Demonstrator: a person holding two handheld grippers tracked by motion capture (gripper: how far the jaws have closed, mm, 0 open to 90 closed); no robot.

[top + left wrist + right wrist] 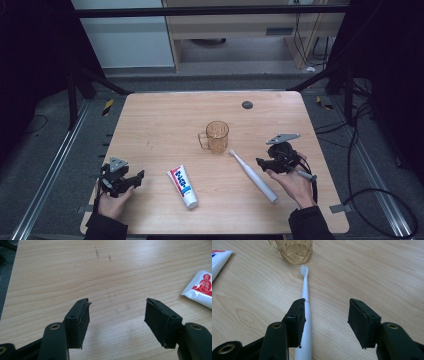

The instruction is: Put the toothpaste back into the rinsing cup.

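Note:
An amber see-through cup (217, 136) with a handle stands near the middle of the wooden table (165, 120). A white electric toothbrush (252, 175) lies flat right of it, brush head toward the cup. A white toothpaste tube (182, 186) with red and blue print lies to the front left. My left gripper (134, 179) rests open near the table's front-left corner, over bare wood (117, 307), with the tube's end (200, 288) at its right. My right gripper (261, 162) is open just right of the toothbrush (305, 305), whose handle passes under its left jaw; the cup (294, 251) stands ahead.
A small dark round disc (247, 105) sits near the table's far edge. Black frame bars (200, 11) and cables (365, 150) surround the table, with a light wooden cabinet (250, 25) on the floor behind.

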